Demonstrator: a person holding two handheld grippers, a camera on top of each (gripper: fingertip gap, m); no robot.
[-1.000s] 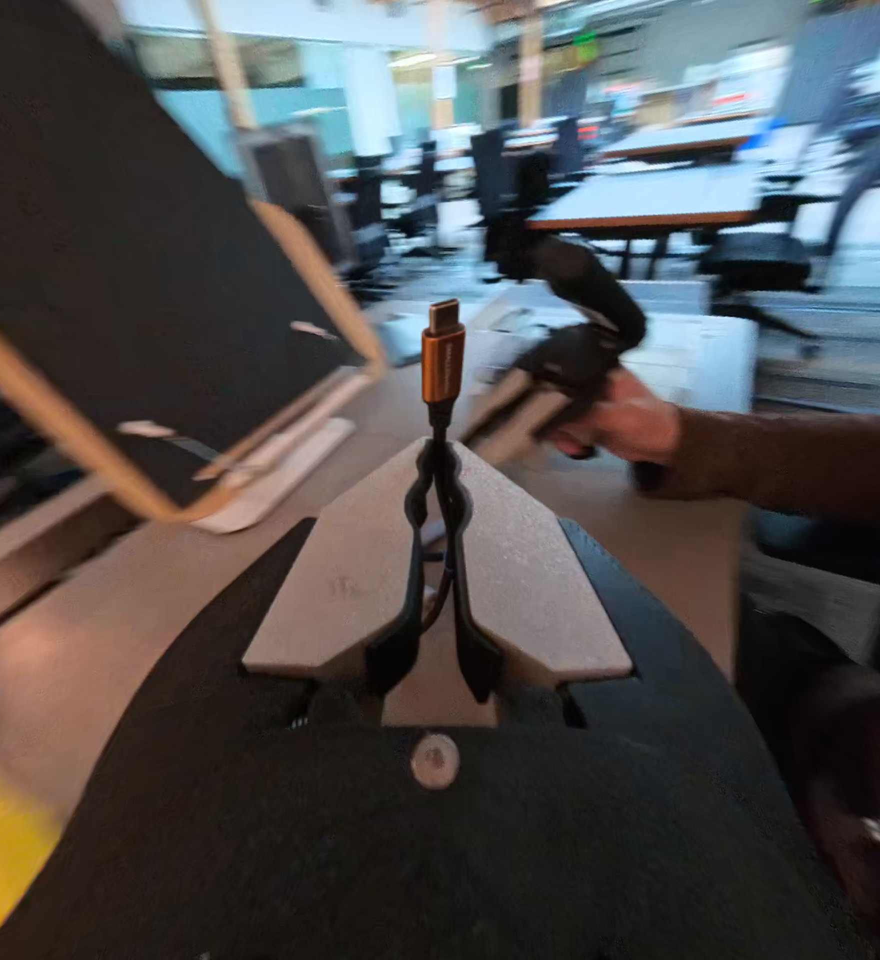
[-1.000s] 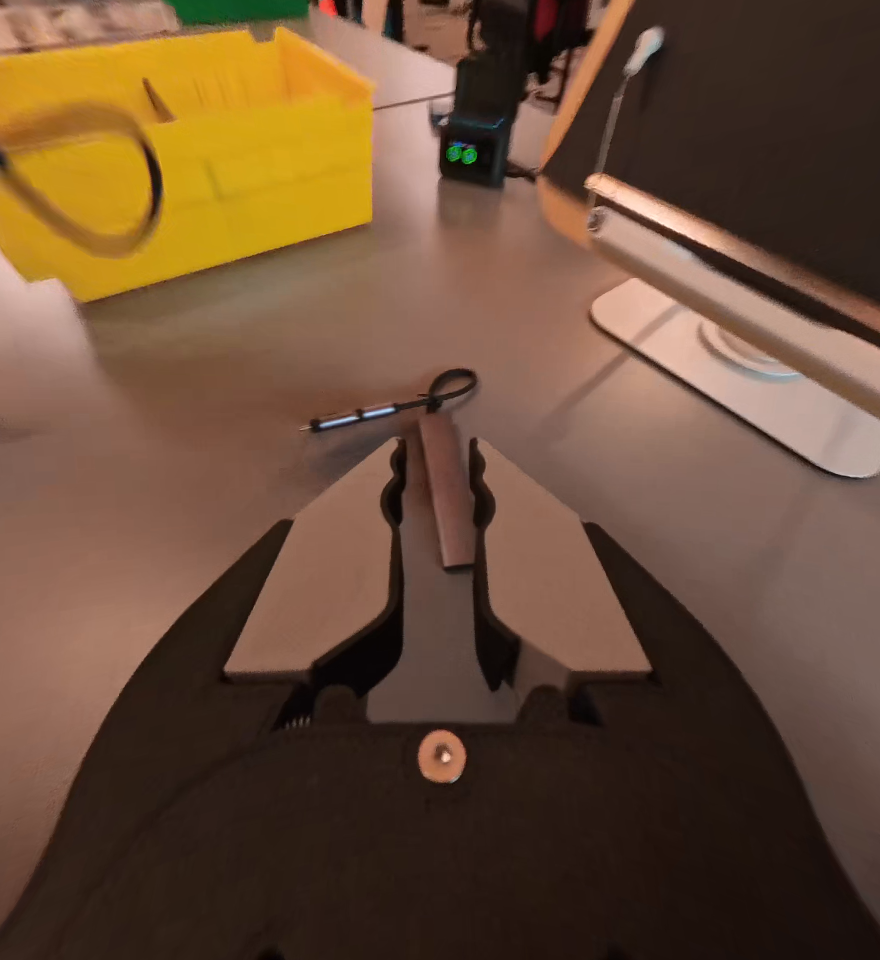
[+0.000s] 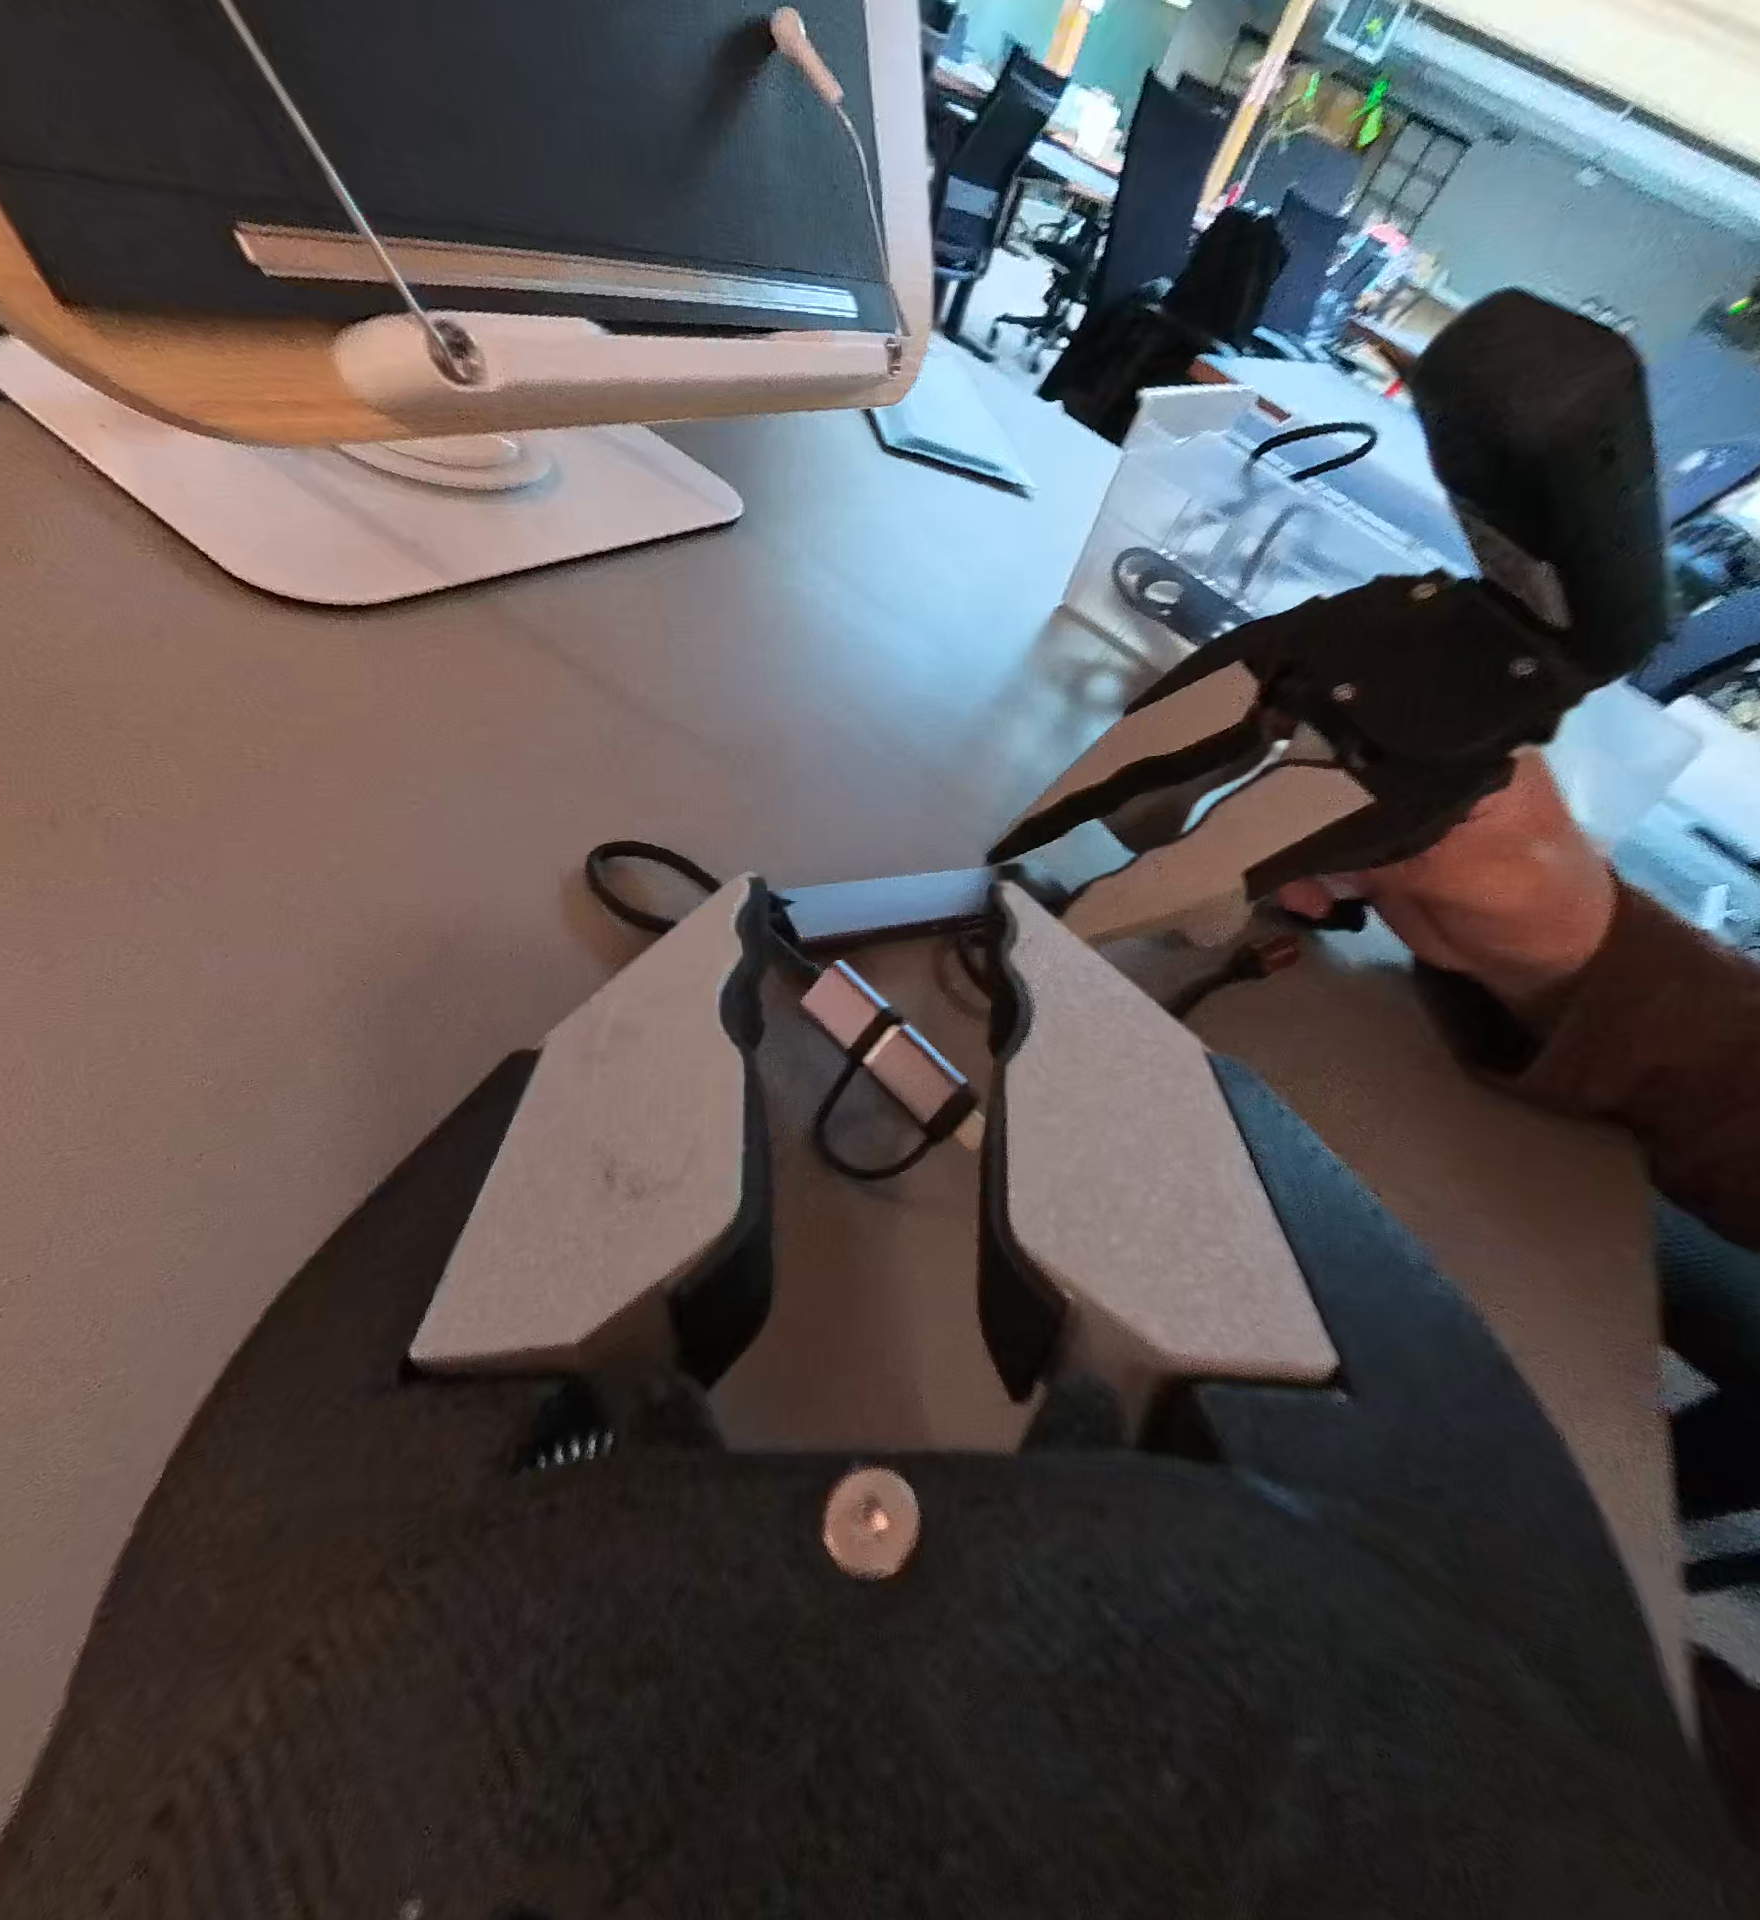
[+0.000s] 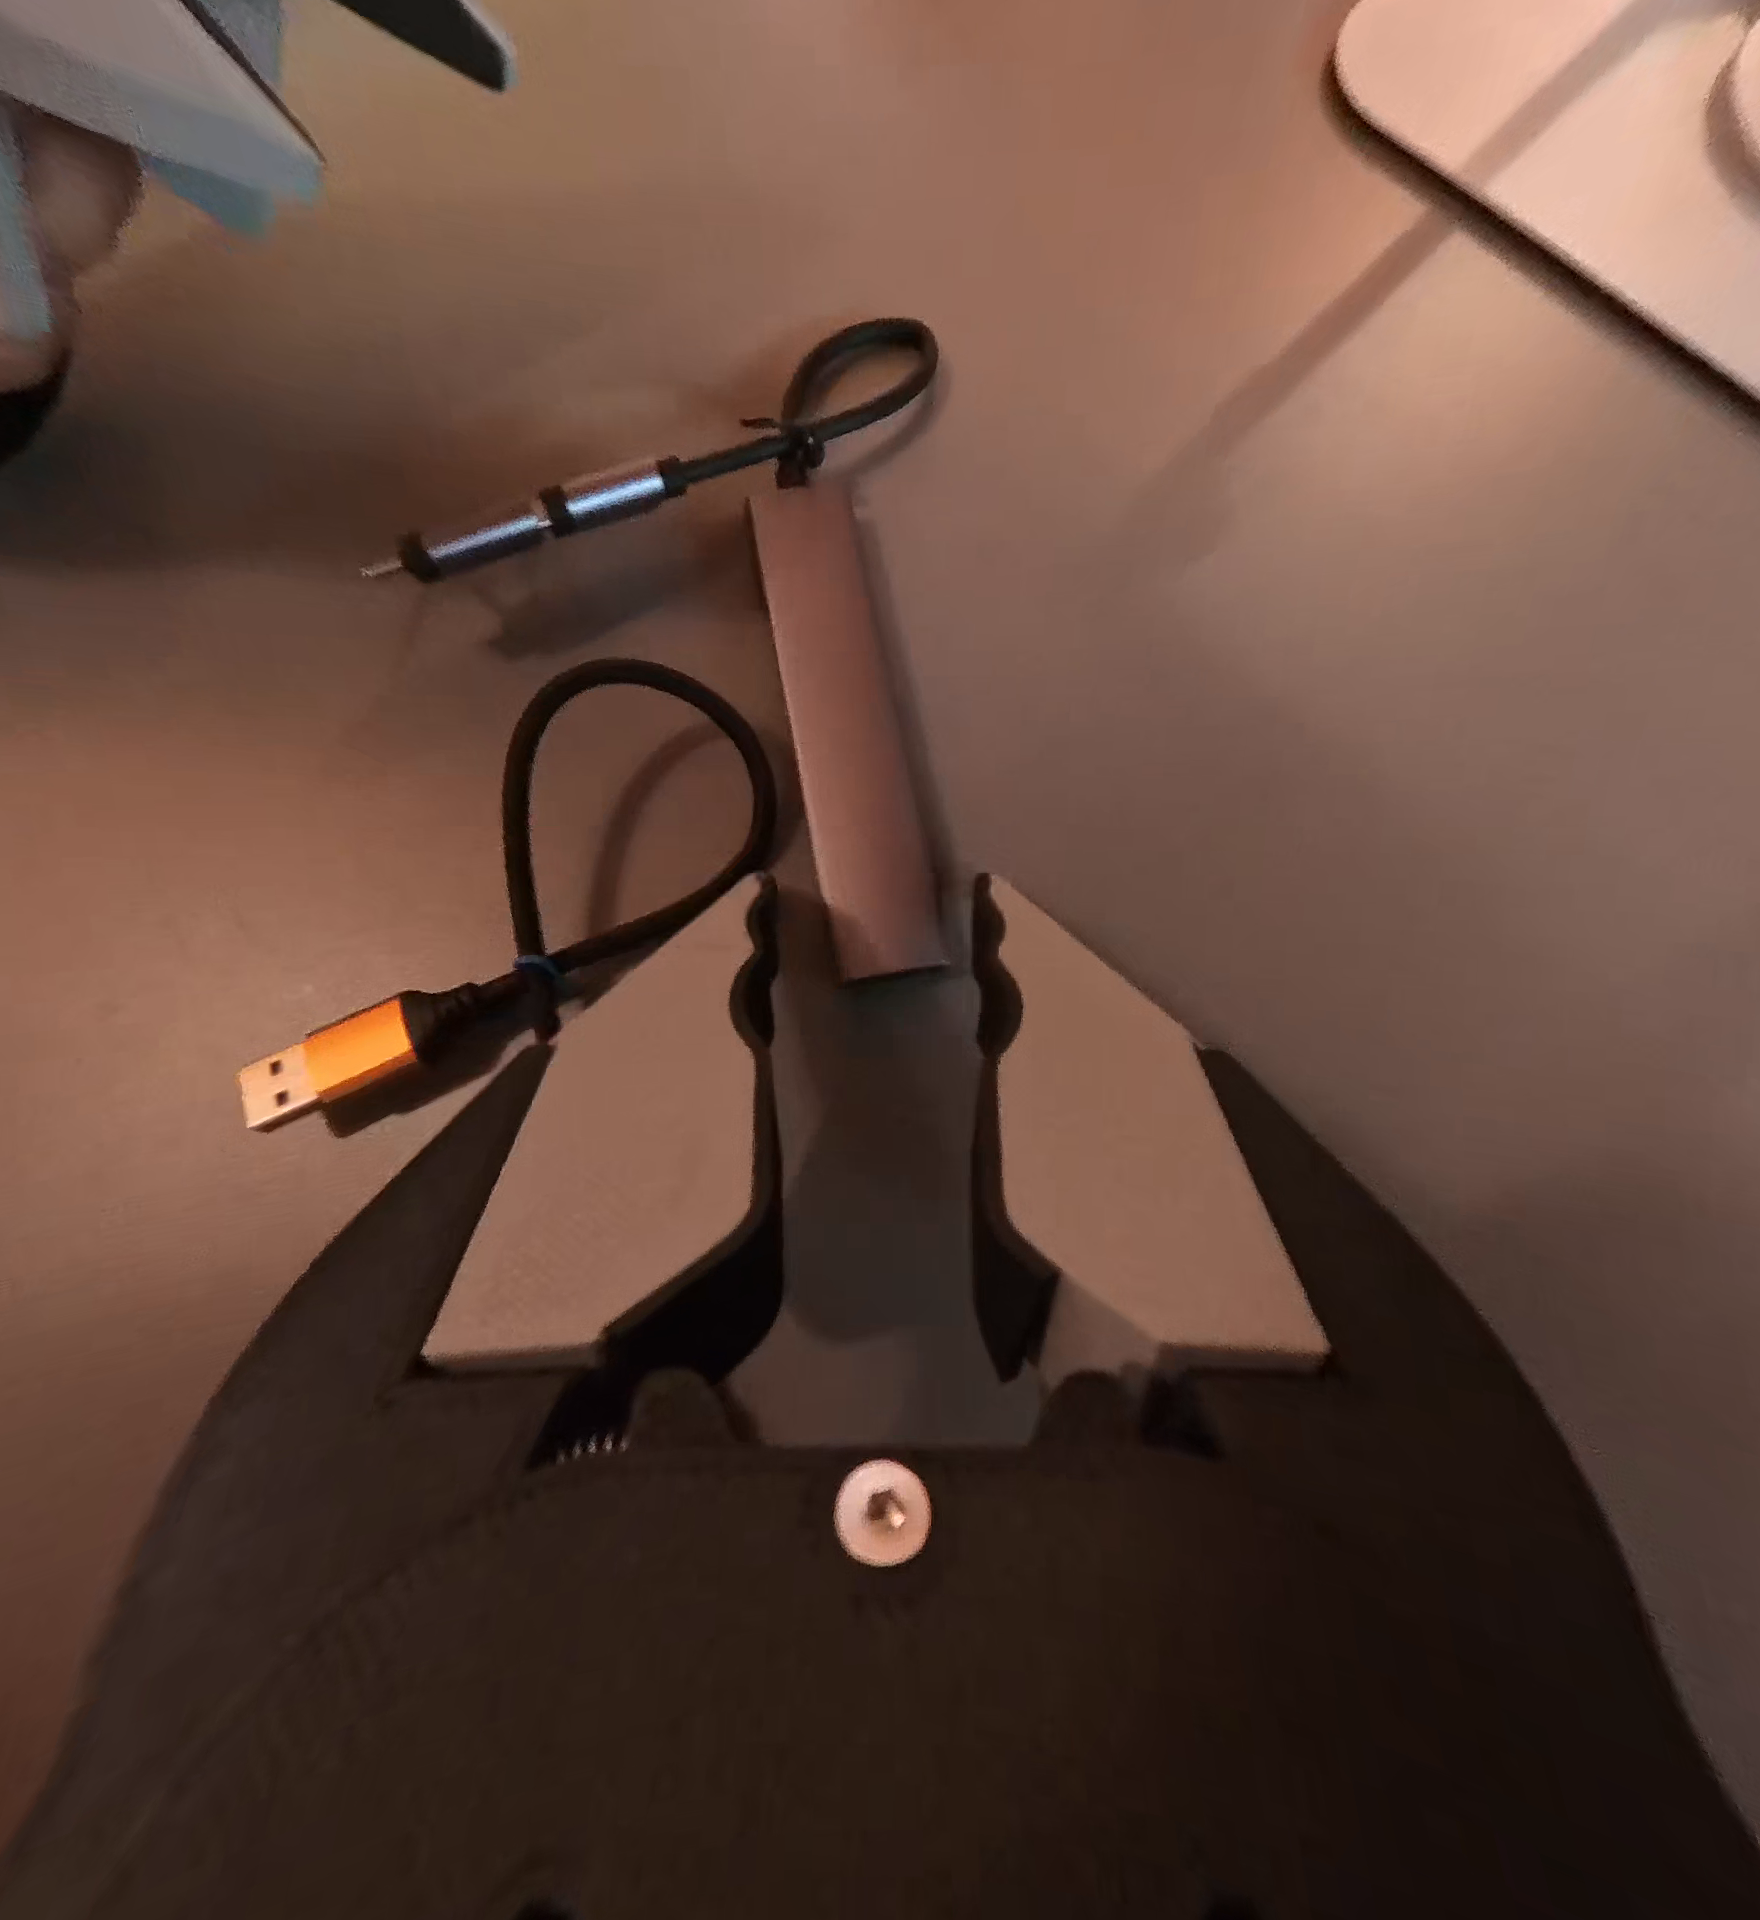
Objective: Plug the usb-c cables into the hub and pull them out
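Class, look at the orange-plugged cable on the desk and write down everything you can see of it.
The orange cable is short and black, apparently braided, bent into a loop and cinched by a small blue tie. One end carries an orange metal-look shell with a bare silver flat USB plug. It lies flat on the desk, left of the grey hub; whether they touch is unclear. Its other end passes under the right gripper's left finger, hidden. The open fingers do not grip it.

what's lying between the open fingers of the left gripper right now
In the left wrist view, a short black cable with two silver plugs lies on the table between the open left gripper fingers.
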